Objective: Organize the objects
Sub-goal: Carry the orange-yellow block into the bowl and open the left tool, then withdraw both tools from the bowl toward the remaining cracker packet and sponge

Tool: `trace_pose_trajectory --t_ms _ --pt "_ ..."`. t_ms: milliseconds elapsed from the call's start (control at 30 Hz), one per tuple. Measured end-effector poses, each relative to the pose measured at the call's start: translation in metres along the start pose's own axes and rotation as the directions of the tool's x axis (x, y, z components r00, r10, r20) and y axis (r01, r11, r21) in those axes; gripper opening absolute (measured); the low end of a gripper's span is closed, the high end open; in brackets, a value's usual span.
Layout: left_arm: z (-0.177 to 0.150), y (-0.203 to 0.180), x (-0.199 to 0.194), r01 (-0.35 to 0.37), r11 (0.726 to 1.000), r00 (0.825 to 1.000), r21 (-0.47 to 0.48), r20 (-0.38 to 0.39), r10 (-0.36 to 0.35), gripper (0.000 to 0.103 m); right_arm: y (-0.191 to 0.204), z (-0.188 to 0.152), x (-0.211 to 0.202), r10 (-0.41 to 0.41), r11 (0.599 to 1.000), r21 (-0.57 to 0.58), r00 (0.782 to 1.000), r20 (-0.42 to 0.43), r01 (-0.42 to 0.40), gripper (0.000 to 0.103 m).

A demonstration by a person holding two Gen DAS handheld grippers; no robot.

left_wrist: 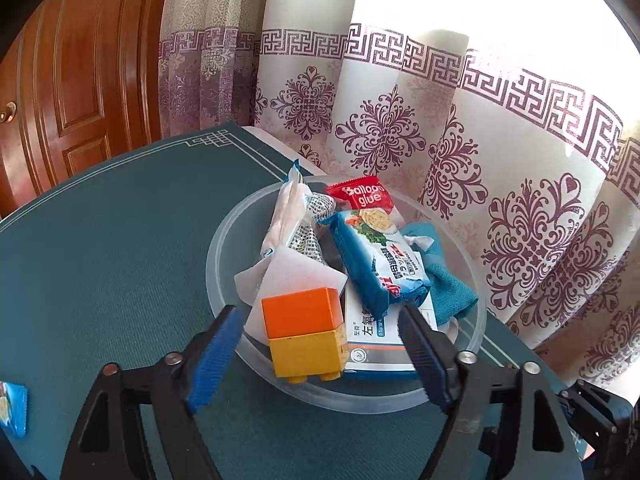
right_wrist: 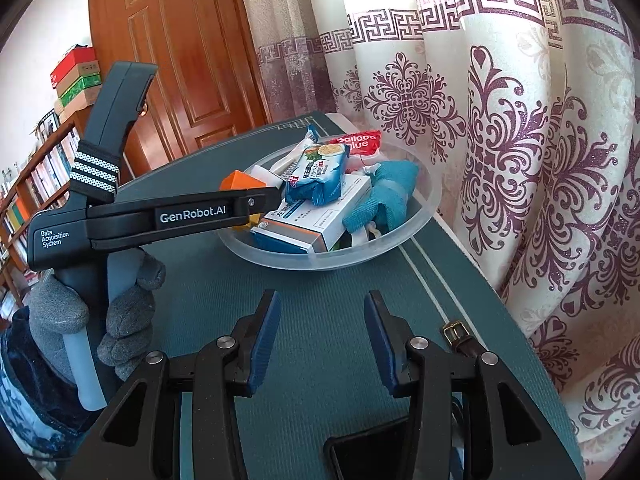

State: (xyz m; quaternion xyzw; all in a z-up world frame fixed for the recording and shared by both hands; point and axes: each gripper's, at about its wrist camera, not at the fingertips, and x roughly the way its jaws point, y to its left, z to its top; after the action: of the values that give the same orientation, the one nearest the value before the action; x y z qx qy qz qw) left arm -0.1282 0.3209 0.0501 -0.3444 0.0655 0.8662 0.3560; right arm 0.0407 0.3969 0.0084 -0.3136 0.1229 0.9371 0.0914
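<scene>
Left gripper (left_wrist: 320,354) spread wide around stacked orange-and-yellow plastic blocks (left_wrist: 305,332) inside translucent plastic bowl (left_wrist: 216,248); right gripper (right_wrist: 320,340) apart, empty. Risk: overfull bowl, blocks topple out.

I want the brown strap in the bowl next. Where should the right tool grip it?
Grip the strap just behind its brass buckle, coming from above with the pads across its narrow width; it lies flat on the mat, so no side offers an edge.
</scene>
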Motion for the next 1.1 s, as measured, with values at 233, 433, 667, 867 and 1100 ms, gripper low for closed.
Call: trace_pose_trajectory --t_ms 233,433,667,867,1100 --pt "0.0 0.005 -0.02 -0.067 0.998 0.997 0.015 0.038 0.066 0.095 0.003 0.001 -0.002 0.005 1.0 -0.001 1.0 0.004 -0.005 0.045" --pt "-0.006 0.023 -0.021 -0.134 0.99 0.991 -0.033 0.022 0.135 0.095 0.005 0.001 -0.002 0.013 1.0 -0.003 1.0 0.0 -0.013 0.045" --pt "-0.01 0.031 -0.001 -0.19 0.981 0.981 -0.041 -0.032 0.189 0.095 0.008 0.0 -0.002 0.015 1.0 -0.008 1.0 -0.003 -0.015 0.045" --pt "-0.014 0.034 -0.001 -0.184 0.981 0.982 -0.055 -0.044 0.182 0.095 0.007 -0.001 -0.001 0.014 1.0 -0.006 1.0 -0.004 -0.014 0.045" --pt "-0.017 0.041 -0.014 -0.164 0.982 0.986 -0.094 -0.031 0.162 0.097 0.008 -0.002 0.0 0.013 1.0 -0.008 1.0 -0.005 -0.013 0.045"
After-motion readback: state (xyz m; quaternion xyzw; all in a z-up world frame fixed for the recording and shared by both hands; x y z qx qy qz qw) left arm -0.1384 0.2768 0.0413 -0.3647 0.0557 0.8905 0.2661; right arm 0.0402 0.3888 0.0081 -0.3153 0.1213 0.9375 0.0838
